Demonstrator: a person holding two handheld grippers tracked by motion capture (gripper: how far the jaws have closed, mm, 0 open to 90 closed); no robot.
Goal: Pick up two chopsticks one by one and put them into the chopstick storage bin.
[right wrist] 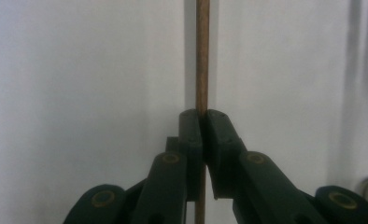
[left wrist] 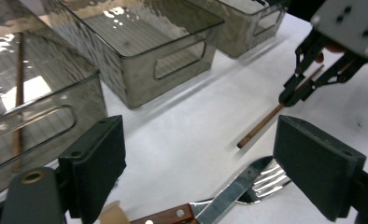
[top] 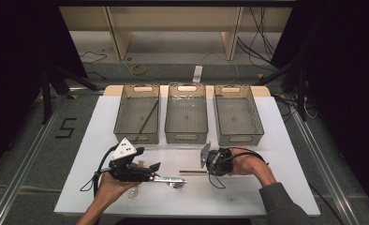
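chopstick clamped between right gripper pads

We see a thin brown wooden chopstick lying flat on the white table, on the near side, right of the middle. It points left and right. Its right end is pinched between two black pads; the left end is free.

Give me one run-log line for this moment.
right tongs: shut on chopstick, on white table | left tongs: open over fork and knife | left bin: one chopstick inside
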